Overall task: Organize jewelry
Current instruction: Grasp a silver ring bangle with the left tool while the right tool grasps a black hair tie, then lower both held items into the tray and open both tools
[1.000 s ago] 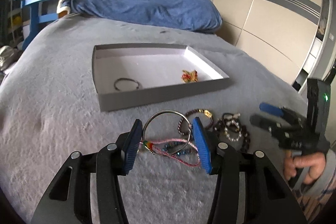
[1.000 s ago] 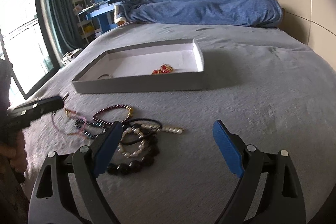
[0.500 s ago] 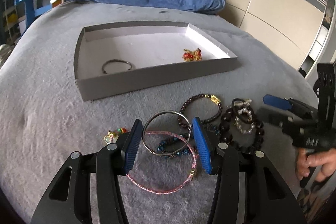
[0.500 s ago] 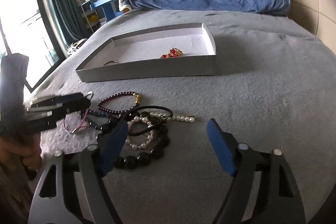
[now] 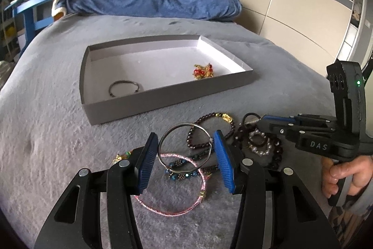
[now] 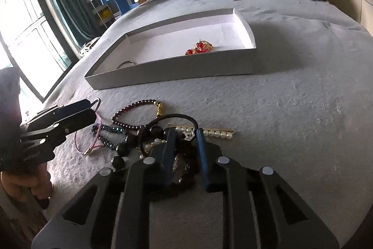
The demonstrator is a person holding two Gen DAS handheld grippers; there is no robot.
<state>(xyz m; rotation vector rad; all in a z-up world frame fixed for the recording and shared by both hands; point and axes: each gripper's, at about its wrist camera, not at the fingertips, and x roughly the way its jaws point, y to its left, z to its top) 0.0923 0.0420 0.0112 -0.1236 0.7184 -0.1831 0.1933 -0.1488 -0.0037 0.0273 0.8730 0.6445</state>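
Gripping a thin silver wire bangle (image 5: 186,148) in my left claw (image 5: 185,161) above the grey bed (image 5: 46,132), my right claw (image 6: 185,151) nearly shut amid the black beaded bracelets (image 6: 130,146), short of the shallow grey cardboard tray (image 5: 163,99).

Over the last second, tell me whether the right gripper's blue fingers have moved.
Yes. The right gripper has come down and forward onto the black bead bracelet on the grey bedspread, its fingers narrowed around the pile.

One grey tray (image 5: 163,99); two pieces inside it; two hand-held grippers; several bracelets outside, tangled, uncountable.
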